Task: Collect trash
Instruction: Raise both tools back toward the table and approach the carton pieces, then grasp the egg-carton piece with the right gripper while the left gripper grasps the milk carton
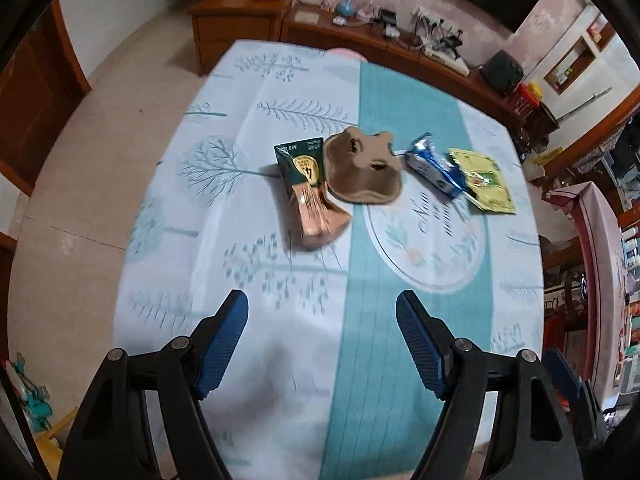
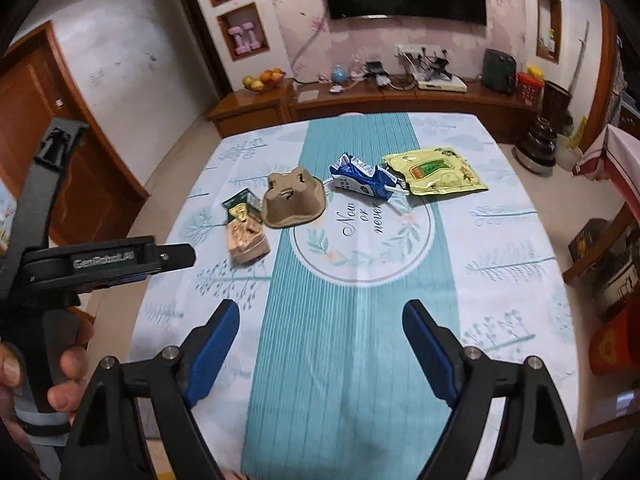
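Observation:
Several pieces of trash lie in a row across the table (image 1: 280,360). From left: a green and tan drink carton (image 1: 310,190) (image 2: 244,226), a brown cardboard cup holder (image 1: 362,170) (image 2: 292,200), a crumpled blue and white carton (image 1: 434,168) (image 2: 362,178), and a yellow-green snack packet (image 1: 484,180) (image 2: 434,170). My left gripper (image 1: 322,304) is open and empty, over the near table, short of the drink carton. My right gripper (image 2: 320,314) is open and empty, over the teal stripe, short of the row. The left gripper's body (image 2: 100,262) shows at the left of the right wrist view.
The table has a white and teal patterned cloth (image 2: 360,280). A wooden cabinet (image 2: 400,100) with a fruit bowl (image 2: 264,78) and cables stands behind the table. A dark jar (image 2: 538,146) sits on the floor at far right. Tiled floor (image 1: 100,160) lies left of the table.

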{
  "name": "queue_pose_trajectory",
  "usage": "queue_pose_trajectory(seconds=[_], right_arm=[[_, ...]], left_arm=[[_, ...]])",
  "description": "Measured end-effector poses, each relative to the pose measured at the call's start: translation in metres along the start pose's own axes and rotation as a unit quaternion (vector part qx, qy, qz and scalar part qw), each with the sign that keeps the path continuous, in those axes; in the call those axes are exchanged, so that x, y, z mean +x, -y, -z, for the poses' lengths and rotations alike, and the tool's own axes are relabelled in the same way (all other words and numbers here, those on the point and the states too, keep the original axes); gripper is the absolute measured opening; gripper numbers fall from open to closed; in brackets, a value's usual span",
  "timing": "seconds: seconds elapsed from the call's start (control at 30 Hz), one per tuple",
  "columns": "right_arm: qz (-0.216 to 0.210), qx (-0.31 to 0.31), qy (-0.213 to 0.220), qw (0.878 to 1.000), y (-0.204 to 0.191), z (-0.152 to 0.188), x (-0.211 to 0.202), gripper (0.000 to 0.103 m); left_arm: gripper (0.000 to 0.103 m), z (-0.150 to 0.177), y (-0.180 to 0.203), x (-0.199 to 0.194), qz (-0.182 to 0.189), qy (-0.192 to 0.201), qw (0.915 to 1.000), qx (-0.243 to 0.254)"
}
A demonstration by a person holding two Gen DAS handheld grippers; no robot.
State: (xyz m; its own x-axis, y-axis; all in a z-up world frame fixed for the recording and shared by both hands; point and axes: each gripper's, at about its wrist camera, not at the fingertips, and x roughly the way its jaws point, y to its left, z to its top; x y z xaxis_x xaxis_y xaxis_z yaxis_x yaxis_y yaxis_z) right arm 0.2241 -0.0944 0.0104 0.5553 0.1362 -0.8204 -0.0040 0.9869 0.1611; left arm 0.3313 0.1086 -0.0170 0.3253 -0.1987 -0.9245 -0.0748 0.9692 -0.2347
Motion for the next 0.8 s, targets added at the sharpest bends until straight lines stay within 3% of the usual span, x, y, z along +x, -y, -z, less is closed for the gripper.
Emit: queue_pose_trajectory(seconds=[0.1, 0.27, 0.63, 0.8], right_arm=[[0.009, 0.021, -0.019, 1.000, -0.006, -0.015, 0.029, 0.076], [0.017, 0.049, -0.034, 0.998, -0.008, -0.031, 0.061, 0.075], [0.025, 0.063, -0.036, 0.997, -0.010, -0.056, 0.089, 0.075], [0.022, 0.061, -0.043, 0.997, -0.012, -0.060, 0.101, 0.075]], left_arm=[[0.075, -0.027, -0.008, 0.034, 0.003, -0.020, 0.9997, -0.012], [0.075, -0.061, -0.017, 0.083, -0.005, -0.045, 0.9982, -0.039], [0.074, -0.074, -0.006, 0.132, -0.024, -0.069, 0.9973, -0.014], [0.038, -0.073, -0.015, 0.139, -0.030, -0.071, 0.9969, -0.016]])
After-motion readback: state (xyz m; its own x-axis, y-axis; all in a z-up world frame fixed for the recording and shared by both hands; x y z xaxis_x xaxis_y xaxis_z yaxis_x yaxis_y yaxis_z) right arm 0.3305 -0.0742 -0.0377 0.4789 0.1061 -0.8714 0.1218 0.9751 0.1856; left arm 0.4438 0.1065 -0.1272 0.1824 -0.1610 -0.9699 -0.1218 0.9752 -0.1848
